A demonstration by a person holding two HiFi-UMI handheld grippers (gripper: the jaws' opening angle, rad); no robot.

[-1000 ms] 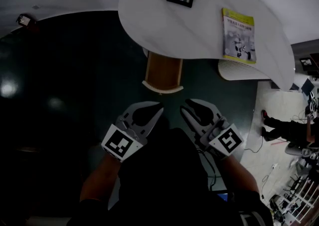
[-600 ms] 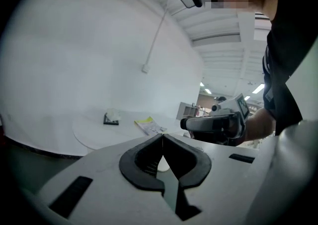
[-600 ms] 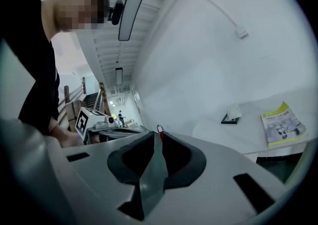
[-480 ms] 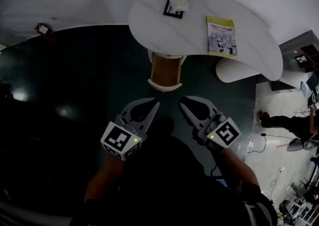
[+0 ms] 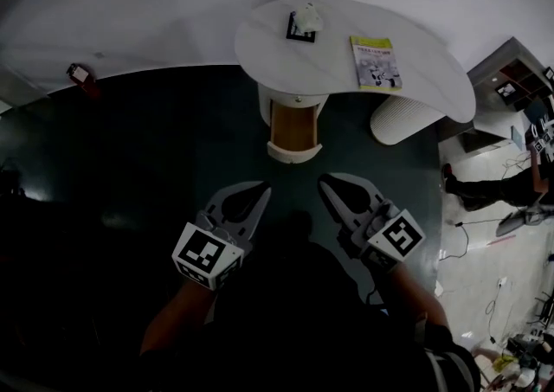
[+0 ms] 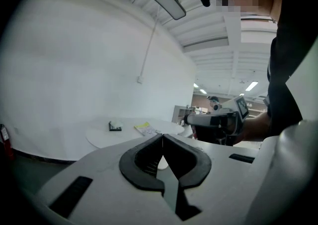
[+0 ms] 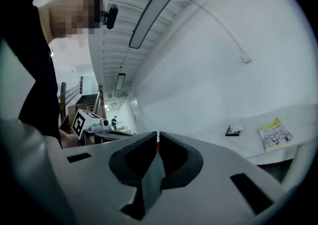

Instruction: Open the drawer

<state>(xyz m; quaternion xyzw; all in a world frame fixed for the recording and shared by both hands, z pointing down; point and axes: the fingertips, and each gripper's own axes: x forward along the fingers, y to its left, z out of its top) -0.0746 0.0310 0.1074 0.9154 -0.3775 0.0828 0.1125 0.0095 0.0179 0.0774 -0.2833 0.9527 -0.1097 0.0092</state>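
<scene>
A wooden drawer (image 5: 294, 129) stands pulled out from under the white curved table (image 5: 260, 44) at the top of the head view. Both grippers hang over the dark floor, well short of the drawer and touching nothing. My left gripper (image 5: 263, 187) is shut with nothing in it, and its tips meet in the left gripper view (image 6: 162, 136). My right gripper (image 5: 325, 181) is closing, and nothing is between its jaws. In the right gripper view (image 7: 157, 133) only a thin slit is left at its tips.
On the table lie a yellow-green book (image 5: 375, 62) and a black tray with a white lump (image 5: 303, 22). A white ribbed base (image 5: 398, 118) stands right of the drawer. A person (image 5: 485, 187) and cables are at the far right. A small red object (image 5: 80, 74) sits far left.
The table and drawer now look smaller and farther off. Both grippers have drawn back from the drawer. The right jaws have come together.
</scene>
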